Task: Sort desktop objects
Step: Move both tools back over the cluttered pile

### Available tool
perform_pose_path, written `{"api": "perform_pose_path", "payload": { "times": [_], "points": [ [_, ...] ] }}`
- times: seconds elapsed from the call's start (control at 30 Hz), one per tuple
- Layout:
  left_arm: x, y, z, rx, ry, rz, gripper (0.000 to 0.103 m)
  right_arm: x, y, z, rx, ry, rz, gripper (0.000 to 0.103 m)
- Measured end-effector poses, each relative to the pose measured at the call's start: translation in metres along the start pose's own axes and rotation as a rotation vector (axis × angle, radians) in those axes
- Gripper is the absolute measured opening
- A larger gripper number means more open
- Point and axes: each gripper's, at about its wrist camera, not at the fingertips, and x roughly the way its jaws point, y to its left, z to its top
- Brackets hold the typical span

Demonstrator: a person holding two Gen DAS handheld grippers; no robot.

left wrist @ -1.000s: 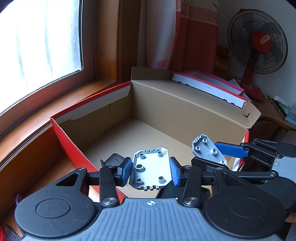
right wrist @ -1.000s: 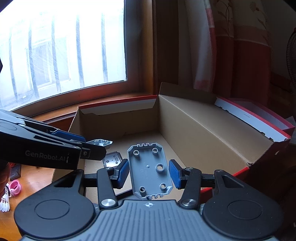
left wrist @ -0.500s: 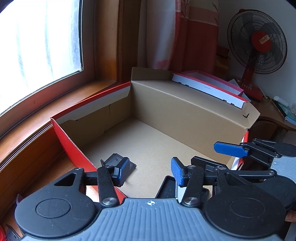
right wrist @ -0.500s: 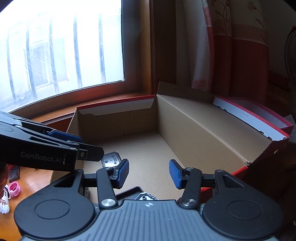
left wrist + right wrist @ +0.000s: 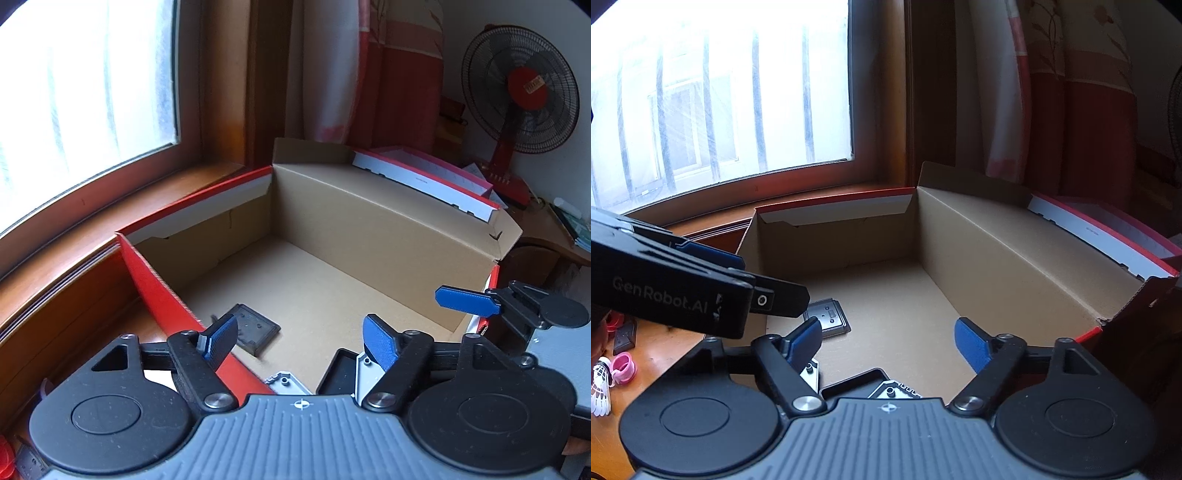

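- With both sets of jaws standing apart over the near end of the box, the left hand-held gripper (image 5: 300, 338) holds nothing; its jaws have just been opening, and only bare cardboard floor shows between the blue pads.
- Right hand-held gripper (image 5: 888, 341): likewise wide and empty, jaws just opened further, nothing between them.
- Grey studded plates: two lie on the box floor right under the grippers, mostly hidden by the housings. One corner (image 5: 286, 382) shows below the left gripper, another (image 5: 894, 390) below the right. Judged delivered.
- Black trays: a shallow one (image 5: 855, 384) lies beside the plates; a small square black piece (image 5: 251, 328) sits flat near the box's left wall, just ahead of the left gripper's left pad.
- Cardboard box (image 5: 388, 229): open-topped, red outside, brown inside, long axis running away from both grippers toward the window corner; the far half of its floor is bare.
- Remaining items: a pink ring (image 5: 622, 363) and a white shuttlecock (image 5: 600, 391) lie on the wooden worktop (image 5: 661, 350) outside the box, to the left, so the left hand is judged nearer for the next pick.
- Room: bright window (image 5: 720, 92), red curtain (image 5: 1071, 92), standing fan (image 5: 521, 88).
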Motion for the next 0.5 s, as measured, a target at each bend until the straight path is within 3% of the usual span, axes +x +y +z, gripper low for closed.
{"api": "perform_pose_path", "payload": {
  "times": [0.27,0.5],
  "points": [
    [-0.050,0.015,-0.026,-0.012,-0.064,0.124,0.088,-0.003,0.001,0.003,0.036,0.008,0.012,0.080],
    [-0.096,0.038,-0.062,-0.102,-0.071,0.231,0.093,-0.023,0.010,0.007,0.048,0.001,0.041,0.080]
  ]
}}
